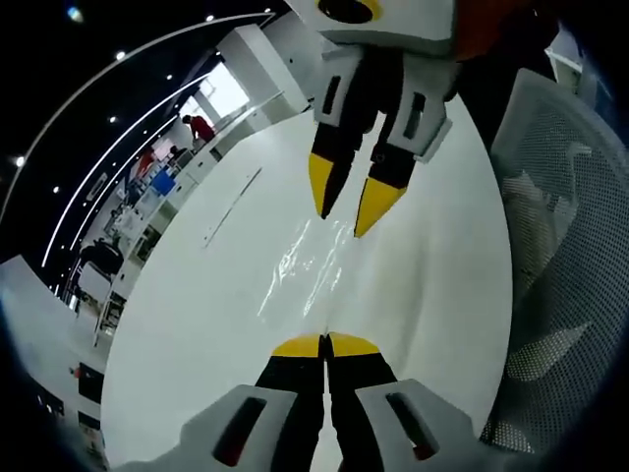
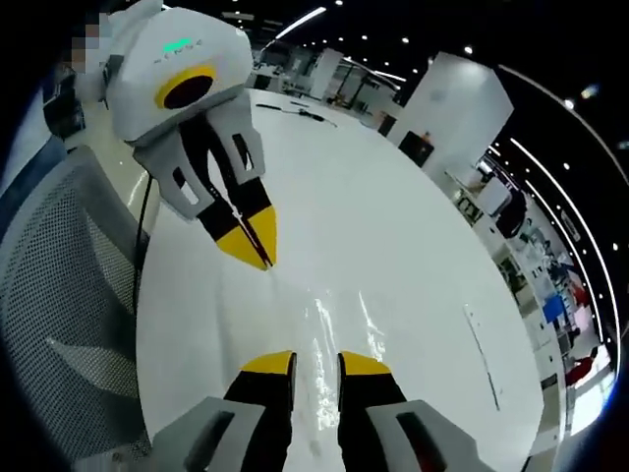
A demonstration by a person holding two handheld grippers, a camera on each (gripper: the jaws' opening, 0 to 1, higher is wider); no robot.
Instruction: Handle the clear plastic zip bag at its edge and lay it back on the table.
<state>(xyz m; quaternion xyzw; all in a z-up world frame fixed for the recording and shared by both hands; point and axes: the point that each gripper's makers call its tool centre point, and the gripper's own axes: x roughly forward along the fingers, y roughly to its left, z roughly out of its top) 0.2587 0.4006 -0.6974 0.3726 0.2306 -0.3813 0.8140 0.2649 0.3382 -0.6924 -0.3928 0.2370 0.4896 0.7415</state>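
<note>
Lying flat on the glossy white round table (image 1: 197, 324), the clear, crinkled plastic zip bag (image 1: 307, 267) showed mainly as bright wrinkle highlights on its thin film; its outline was hard to trace against the white top. In the left gripper view the bag stretched between the two grippers. The left gripper (image 1: 325, 345), with grey moulded body, black fingers and yellow wedge-shaped tips, had its jaws pressed together, the tips meeting at the near edge of the bag; whether film was pinched between them could not be told. Across the bag, the right gripper (image 1: 356, 205) of the same build pointed its tapered yellow tips down at the far edge, with a clear gap between them.

In the right gripper view the right gripper (image 2: 316, 364) had its jaws spread, the shiny bag (image 2: 339, 329) lying just ahead of and between the tips. The left gripper (image 2: 252, 241) came in from the left, tips closed to a single yellow point touching the table surface at the bag's edge.

A grey mesh-backed chair (image 1: 570, 256) stood just beside the table. A thin dark line (image 1: 232, 206) marked the tabletop, well apart from the bag.
</note>
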